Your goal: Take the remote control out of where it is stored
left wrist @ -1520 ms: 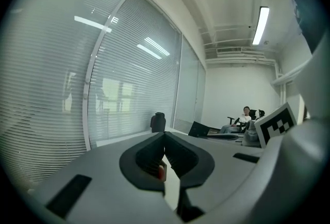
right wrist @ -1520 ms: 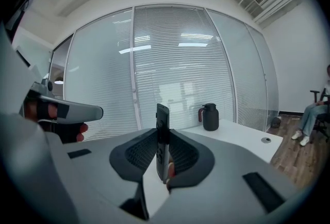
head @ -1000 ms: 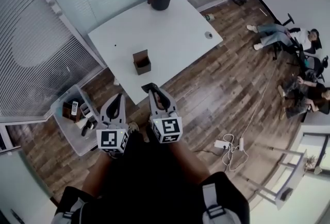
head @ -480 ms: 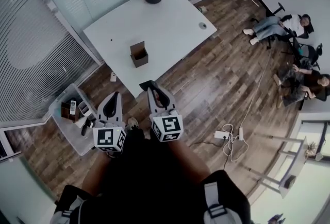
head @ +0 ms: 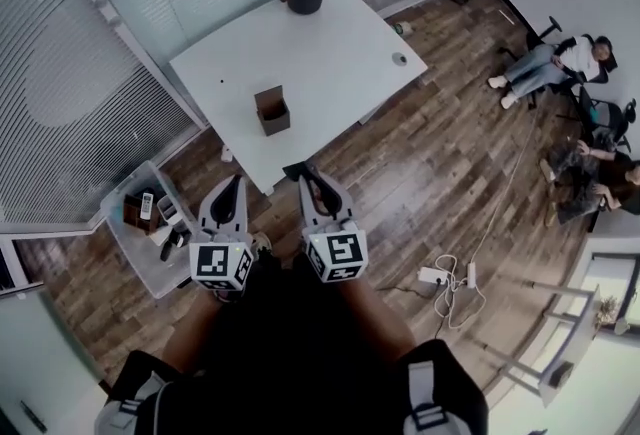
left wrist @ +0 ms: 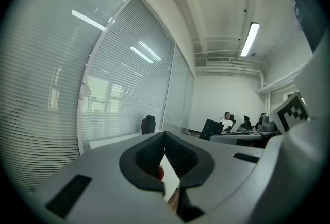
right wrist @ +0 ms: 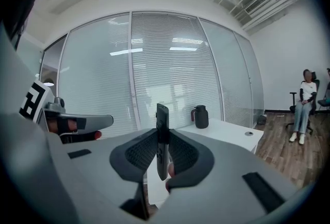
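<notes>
Right gripper view: remote control (right wrist: 162,115) upright, clamped between the right gripper's (right wrist: 163,140) fingers, apparently over the tabletop's (right wrist: 227,133) near corner; left gripper's (left wrist: 165,138) fingers closed, empty.

Grey left gripper (head: 235,185), right gripper (head: 308,178); black clothing (head: 300,343)

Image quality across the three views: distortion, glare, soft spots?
Head view: strong fisheye, so the white table and floorboards bow, and the person's torso falls near-black. Left gripper view: the blinds curve hard, the ceiling light blows out, and the near jaws look soft. Right gripper view: dark vignette at the corners, light streaks reflect on the glass wall, and the remote control is sharp.
</notes>
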